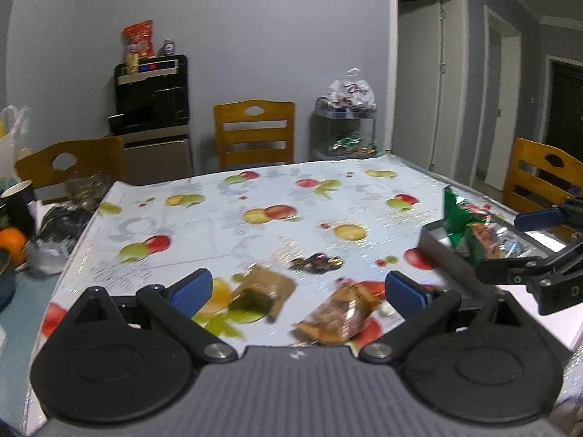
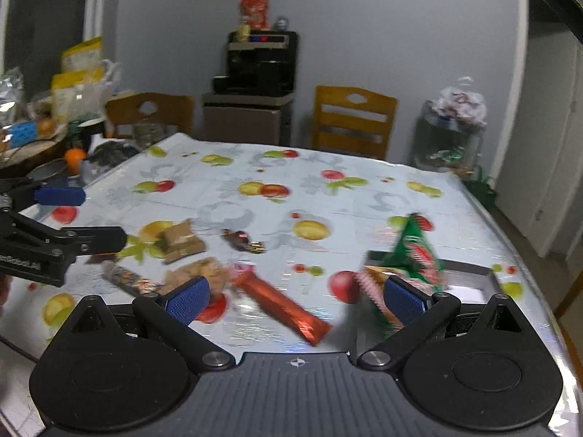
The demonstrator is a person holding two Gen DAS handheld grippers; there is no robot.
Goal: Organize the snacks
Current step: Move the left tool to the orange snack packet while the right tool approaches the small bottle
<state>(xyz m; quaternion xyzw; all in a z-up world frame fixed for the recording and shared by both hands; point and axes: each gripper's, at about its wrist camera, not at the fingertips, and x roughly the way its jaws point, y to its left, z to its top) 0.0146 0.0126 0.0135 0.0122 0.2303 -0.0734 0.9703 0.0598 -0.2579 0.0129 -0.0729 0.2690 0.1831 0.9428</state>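
Clearly spread wide, both: left gripper (image 1: 298, 289) over brown crinkly snack packets (image 1: 333, 315) at lower centre, right gripper (image 2: 297, 296) above long red foil bar (image 2: 282, 306); holding nothing.

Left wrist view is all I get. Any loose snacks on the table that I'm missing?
Observer: Yes. A patterned tube snack lies on the tablecloth, left of the brown packet.
Operator: What's under the right tongs?
Observer: The right tongs are open and hold nothing. A long red bar lies diagonally on the cloth below them, outside the tray.
Operator: Room left in the tray?
Observer: Yes. The part beyond the green packet shows bare floor.
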